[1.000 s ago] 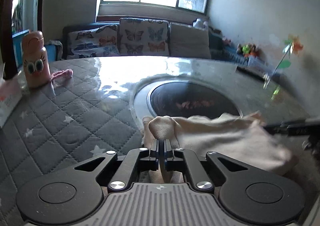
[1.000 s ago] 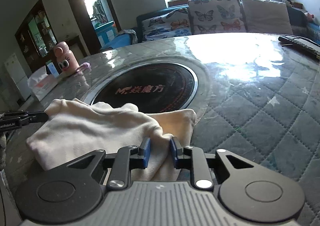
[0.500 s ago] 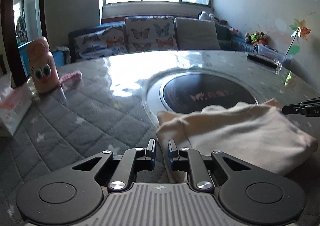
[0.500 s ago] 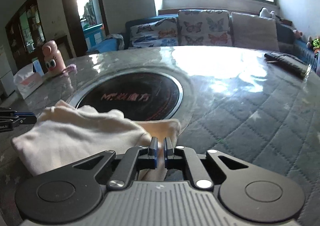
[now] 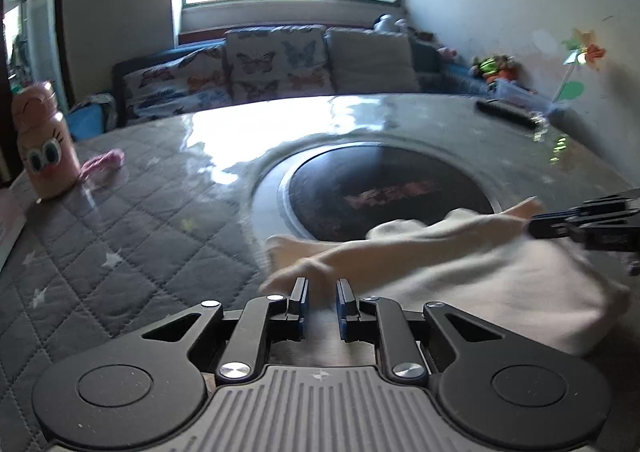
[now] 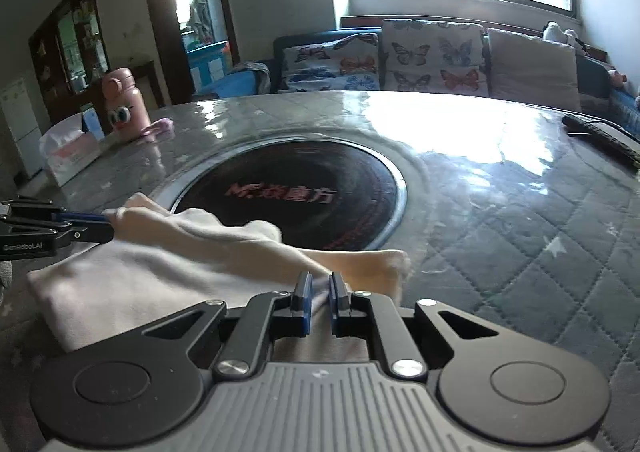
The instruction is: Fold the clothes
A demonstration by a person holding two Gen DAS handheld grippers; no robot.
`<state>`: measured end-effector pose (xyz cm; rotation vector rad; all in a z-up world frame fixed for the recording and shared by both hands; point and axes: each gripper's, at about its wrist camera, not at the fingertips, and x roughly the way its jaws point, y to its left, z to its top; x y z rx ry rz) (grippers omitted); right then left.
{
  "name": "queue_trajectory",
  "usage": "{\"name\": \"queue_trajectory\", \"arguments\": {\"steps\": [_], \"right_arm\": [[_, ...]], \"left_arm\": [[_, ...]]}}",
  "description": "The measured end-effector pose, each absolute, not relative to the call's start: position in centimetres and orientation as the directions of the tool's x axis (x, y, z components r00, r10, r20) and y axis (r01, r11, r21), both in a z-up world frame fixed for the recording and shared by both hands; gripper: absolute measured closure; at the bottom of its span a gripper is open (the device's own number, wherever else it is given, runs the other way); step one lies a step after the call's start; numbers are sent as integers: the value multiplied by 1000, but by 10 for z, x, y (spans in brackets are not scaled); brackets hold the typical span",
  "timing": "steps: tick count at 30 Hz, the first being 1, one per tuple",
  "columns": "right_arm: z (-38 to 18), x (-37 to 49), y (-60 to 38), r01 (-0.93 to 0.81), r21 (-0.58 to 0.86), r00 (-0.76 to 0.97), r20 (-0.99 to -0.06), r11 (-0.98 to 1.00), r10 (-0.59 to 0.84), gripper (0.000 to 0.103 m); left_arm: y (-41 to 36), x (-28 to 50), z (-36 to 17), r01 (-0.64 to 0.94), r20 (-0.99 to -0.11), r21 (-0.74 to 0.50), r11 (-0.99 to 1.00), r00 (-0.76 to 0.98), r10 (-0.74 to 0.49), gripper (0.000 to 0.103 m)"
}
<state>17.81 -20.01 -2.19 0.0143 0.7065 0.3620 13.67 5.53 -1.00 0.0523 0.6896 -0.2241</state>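
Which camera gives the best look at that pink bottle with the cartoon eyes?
The right wrist view: the pink bottle stands whole and fairly sharp on the table's far left. The left wrist view shows it blurred at the picture's edge.

One cream garment (image 5: 480, 268) on the round table (image 5: 152, 236); two grippers, the left gripper (image 5: 321, 306) and the right gripper (image 6: 319, 302); one pink bottle (image 5: 42, 148) with cartoon eyes; one dark remote (image 5: 506, 114); one tissue box (image 6: 68, 156); three sofa cushions; one pinwheel (image 5: 580, 56).

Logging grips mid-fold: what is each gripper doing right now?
Left gripper: jaws slightly apart, cream fabric garment between them, no firm pinch visible.
Right gripper: shut on the garment's edge.
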Motion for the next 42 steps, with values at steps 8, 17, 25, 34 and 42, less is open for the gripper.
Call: {"name": "queue_trajectory", "arguments": {"steps": [8,17,25,34,42], "right_arm": [[-3,156,-197,-394,157,685,-607,906,403,91],[-14,144,-173,-483,131,630,-635,866,448,71],[-14,144,-171,-498,120,623,-639,859,451,66],[0,118,-169,-546,71,629,-623,835,465,65],[-12,94,-172,-574,66,601,-643,817,474,65]], "left_arm": [[49,135,4,261,-604,-70,963,757,-250,86],[19,163,-12,286,-653,-82,955,708,-268,76],[13,170,-12,279,-650,-84,957,712,-265,66],[16,157,-4,272,-631,-85,959,730,-263,58],[18,107,2,304,-611,-48,951,744,-269,54]]}}
